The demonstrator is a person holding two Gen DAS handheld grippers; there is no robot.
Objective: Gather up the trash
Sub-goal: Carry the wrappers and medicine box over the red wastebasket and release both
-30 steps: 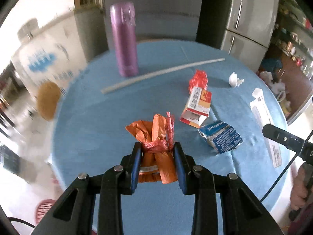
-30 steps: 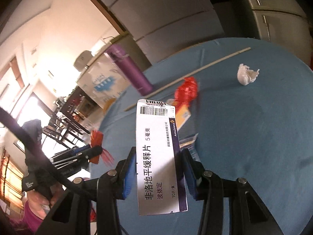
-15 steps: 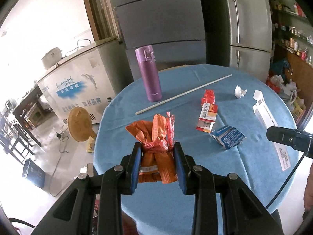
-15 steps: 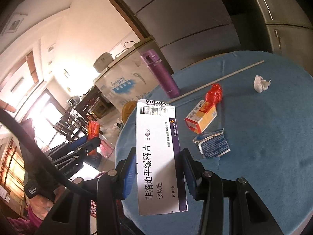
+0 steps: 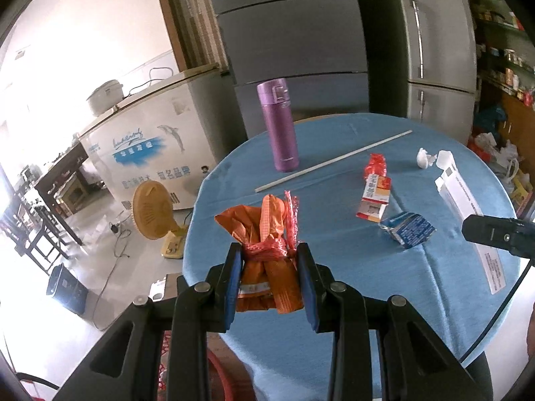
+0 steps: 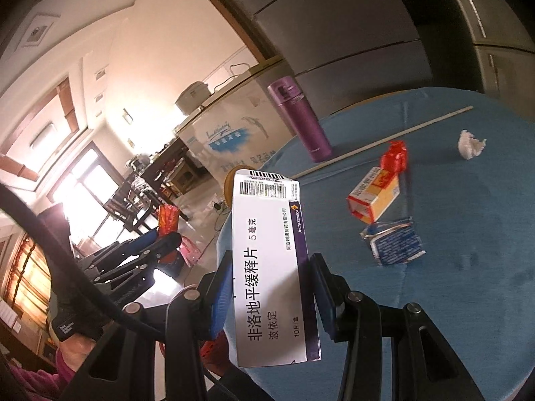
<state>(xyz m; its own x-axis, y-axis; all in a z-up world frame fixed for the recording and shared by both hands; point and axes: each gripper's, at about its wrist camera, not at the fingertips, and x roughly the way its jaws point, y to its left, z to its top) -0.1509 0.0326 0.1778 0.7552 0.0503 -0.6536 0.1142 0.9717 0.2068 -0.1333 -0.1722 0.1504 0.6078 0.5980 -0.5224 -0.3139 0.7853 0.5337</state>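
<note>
The left gripper (image 5: pixel 269 279) pinches an orange wrapper bundle (image 5: pixel 267 250) tied round its middle with a red strip, both blue pads pressed against its sides, and holds it above the near edge of the round table (image 5: pixel 351 284) with its blue cloth. The right gripper (image 6: pixel 272 287) is clamped on a long white medicine box (image 6: pixel 267 267) with a purple edge and a barcode at the top; the box stands upright between the pads, off the table's edge. On the cloth a purple flask (image 5: pixel 278 125) stands upright with its lid shut, so what it holds cannot be seen. Just in front of it lies a thin white rod (image 5: pixel 334 162). Near the middle lies a small red and yellow carton (image 6: pixel 374 197) on its side, one end flap open, with a crumpled red wrapper (image 6: pixel 394 155) touching its far end. Just beside the carton lies a flattened blue packet (image 6: pixel 396 244). A crumpled white tissue (image 6: pixel 469 143) sits apart, further back.
</note>
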